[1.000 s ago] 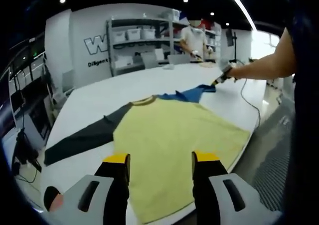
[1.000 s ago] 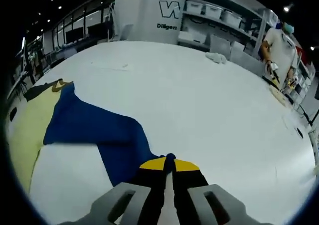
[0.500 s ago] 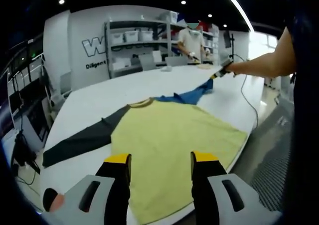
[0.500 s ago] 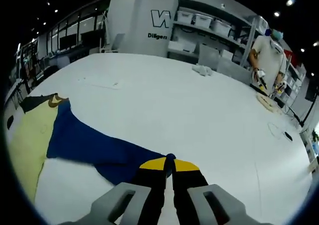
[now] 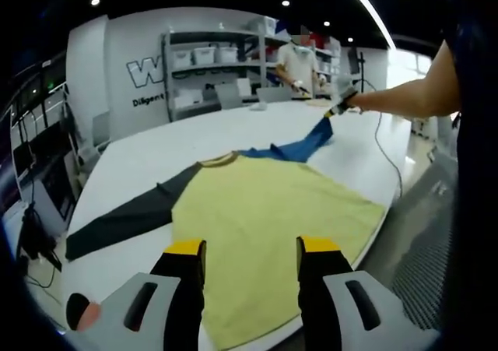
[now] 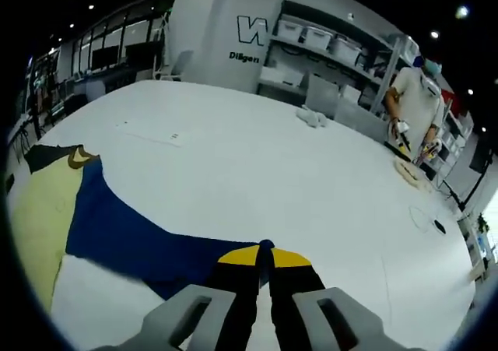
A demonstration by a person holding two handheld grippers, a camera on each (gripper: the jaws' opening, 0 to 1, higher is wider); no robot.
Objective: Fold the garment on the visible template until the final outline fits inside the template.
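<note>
A long-sleeved shirt lies spread on the white table (image 5: 148, 152): yellow body (image 5: 264, 211), dark grey sleeve (image 5: 124, 219) stretched to the left, blue sleeve (image 5: 299, 145) stretched to the far right. My left gripper (image 5: 250, 250) hovers open over the yellow hem near the table's front edge, nothing between its jaws. In the right gripper view my right gripper (image 6: 264, 251) is shut on the cuff end of the blue sleeve (image 6: 132, 238), holding it pulled out straight and slightly lifted. That gripper (image 5: 336, 106) shows far right in the left gripper view, held by a person's arm.
The white table (image 6: 272, 180) reaches far beyond the sleeve. A person (image 6: 416, 102) stands at its far side beside shelves with bins (image 6: 327, 32). A cable (image 5: 385, 152) lies on the table near its right edge, and small items (image 6: 311, 117) rest far back.
My right gripper has drawn the blue sleeve farther out and up, so it now lies longer and straighter. The left gripper has hardly moved.
</note>
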